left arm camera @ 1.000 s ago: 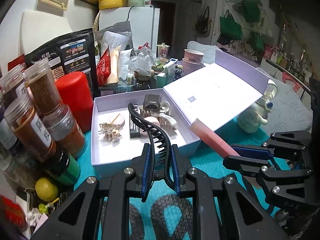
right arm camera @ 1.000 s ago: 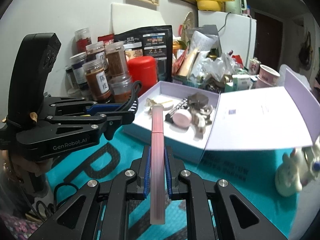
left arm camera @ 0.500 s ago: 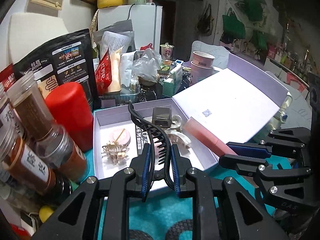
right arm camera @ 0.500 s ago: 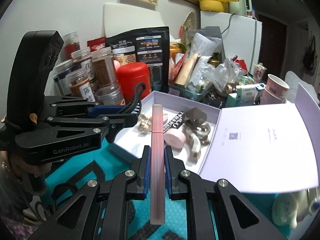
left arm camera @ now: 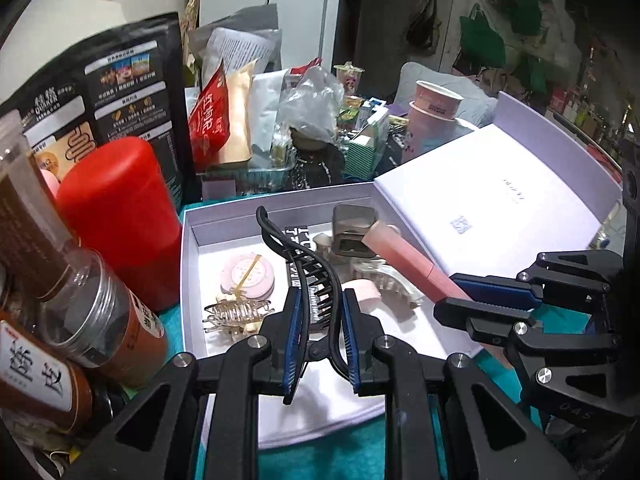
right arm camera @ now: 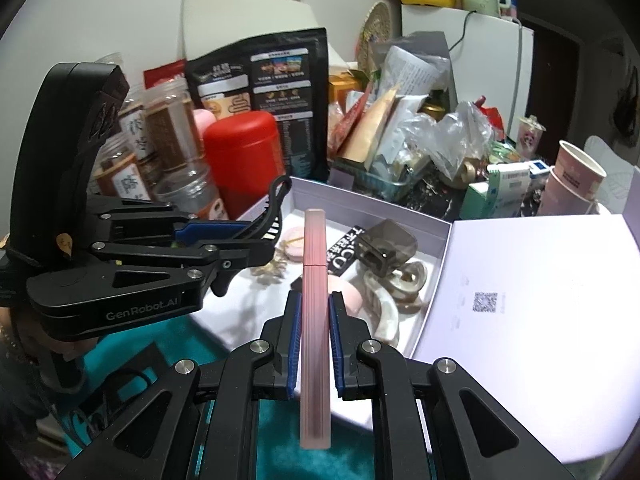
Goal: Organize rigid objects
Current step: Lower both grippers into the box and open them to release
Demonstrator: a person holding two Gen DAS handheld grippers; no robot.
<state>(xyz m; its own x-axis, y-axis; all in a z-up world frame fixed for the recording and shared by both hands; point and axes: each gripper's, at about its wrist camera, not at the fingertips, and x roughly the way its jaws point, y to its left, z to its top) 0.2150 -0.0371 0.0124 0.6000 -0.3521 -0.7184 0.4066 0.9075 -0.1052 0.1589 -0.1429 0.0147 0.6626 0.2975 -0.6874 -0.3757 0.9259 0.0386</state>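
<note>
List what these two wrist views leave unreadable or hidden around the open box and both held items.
- Black hair clip: its lower end is hidden behind the left gripper in the left wrist view.
- Pink tube: near end blurred in the right wrist view; no label is readable.
- White box: front wall hidden by both grippers' frames.
- QR code on the lid: too small to read.
- Spice jars: cut off by the left edge.

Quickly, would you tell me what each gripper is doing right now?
Left gripper: shut on the black hair clip.
Right gripper: shut on the pink tube.
</note>
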